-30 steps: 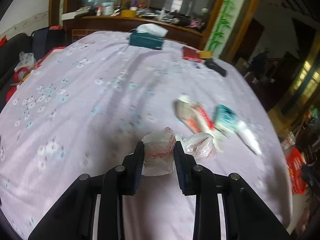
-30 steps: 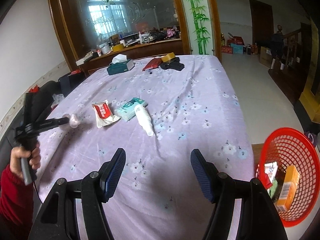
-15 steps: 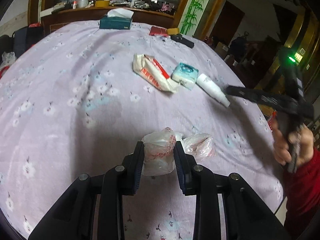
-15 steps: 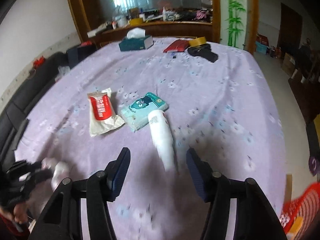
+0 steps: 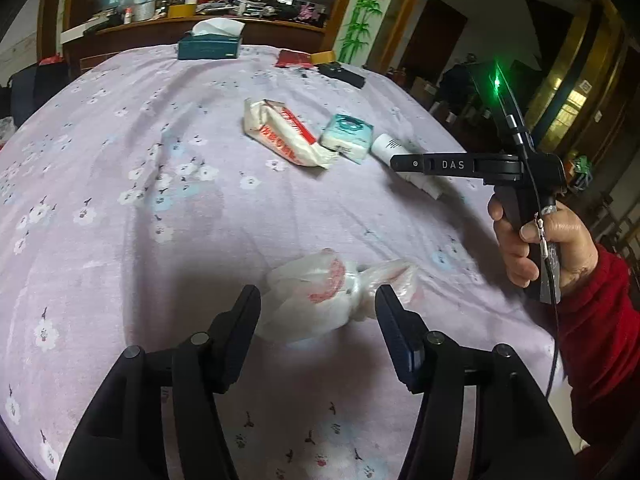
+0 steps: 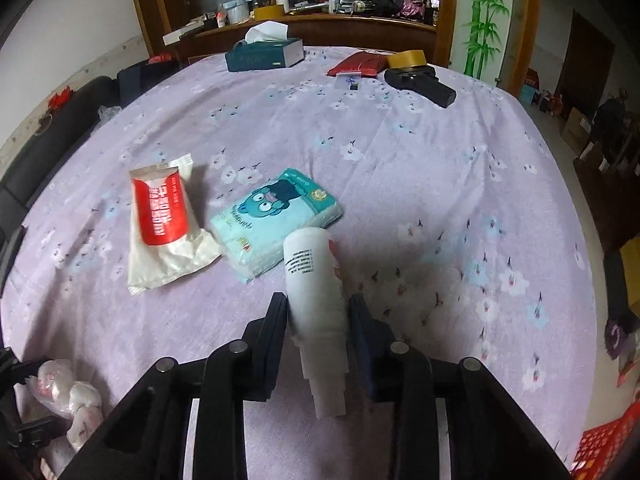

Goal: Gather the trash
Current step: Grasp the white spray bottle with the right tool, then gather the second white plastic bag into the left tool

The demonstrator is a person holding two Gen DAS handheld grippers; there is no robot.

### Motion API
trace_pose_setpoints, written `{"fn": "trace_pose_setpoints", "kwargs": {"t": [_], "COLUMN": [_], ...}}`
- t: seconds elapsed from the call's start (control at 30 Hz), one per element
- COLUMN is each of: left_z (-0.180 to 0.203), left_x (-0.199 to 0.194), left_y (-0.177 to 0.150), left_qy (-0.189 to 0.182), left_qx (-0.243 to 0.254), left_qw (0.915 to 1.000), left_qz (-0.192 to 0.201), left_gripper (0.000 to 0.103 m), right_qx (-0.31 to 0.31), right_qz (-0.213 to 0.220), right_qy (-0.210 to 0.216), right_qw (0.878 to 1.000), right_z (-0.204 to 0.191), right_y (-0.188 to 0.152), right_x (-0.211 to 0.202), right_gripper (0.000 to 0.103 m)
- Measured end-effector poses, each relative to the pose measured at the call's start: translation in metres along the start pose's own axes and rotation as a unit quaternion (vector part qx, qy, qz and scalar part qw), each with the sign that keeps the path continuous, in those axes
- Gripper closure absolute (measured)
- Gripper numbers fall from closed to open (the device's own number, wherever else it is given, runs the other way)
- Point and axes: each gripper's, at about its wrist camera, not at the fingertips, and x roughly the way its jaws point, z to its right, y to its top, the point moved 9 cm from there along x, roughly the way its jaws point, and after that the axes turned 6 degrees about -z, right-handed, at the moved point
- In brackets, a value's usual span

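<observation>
the right gripper [image 6: 318,312] has just been closing and its pads now press both sides of the white tube [image 6: 316,292], which lies on the purple cloth [image 6: 420,160] with its cap end toward the camera. just beyond the tube, touching or nearly so, is the teal tissue pack [image 6: 276,216], and left of that the red-and-white pouch [image 6: 162,220]. the red basket [image 6: 608,444] shows only as a rim at the lower right corner, off the edge of the table.

the left gripper [image 5: 318,306] has just been opening; its jaws stand apart with the knotted plastic bag [image 5: 324,300] lying loose between them on the cloth, neither pad pressing it.

step in hand, as i read it: the tube is being picked up while the bag is set down near the table edge. the next move calls for lifting the tube clear of the tissue pack without dragging it, then carrying it right to the basket. the tube is smooth and tapered, so it could slip toward the cap end if the grip is slack. bag, pack and pouch are not yet collected.
</observation>
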Motion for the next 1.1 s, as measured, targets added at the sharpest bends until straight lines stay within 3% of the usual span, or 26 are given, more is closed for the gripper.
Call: {"fn": "trace_pose_setpoints", "kwargs": {"t": [0.17, 0.47, 0.7, 0.83, 1.1], "left_z": [0.007, 0.019, 0.043, 0.051, 0.04], "left_x": [-0.001, 0.012, 0.008, -0.003, -0.003], "left_y": [0.006, 0.007, -0.026, -0.041, -0.009], "left_qy": [-0.014, 0.015, -0.019, -0.02, -0.009], "left_qx": [0.007, 0.033, 0.064, 0.087, 0.048], "left_qw": [0.9998, 0.9992, 0.9974, 0.9958, 0.9988], "left_qz": [0.01, 0.016, -0.026, -0.022, 0.004], "left_gripper": [0.035, 0.035, 0.035, 0.035, 0.035], "right_qx": [0.018, 0.034, 0.048, 0.05, 0.068], "right_qz": [0.02, 0.065, 0.077, 0.084, 0.099], "right_qy": [0.021, 0.084, 0.094, 0.091, 0.102], "right_qw": [0.999, 0.994, 0.991, 0.991, 0.987], "right_z": [-0.006, -0.031, -0.035, -0.032, -0.028], "right_y": [-0.015, -0.057, -0.095, -0.106, -0.111], "right_x": [-0.027, -0.088, -0.106, -0.113, -0.122], "right_gripper": [0.07, 0.069, 0.069, 0.069, 0.069]}}
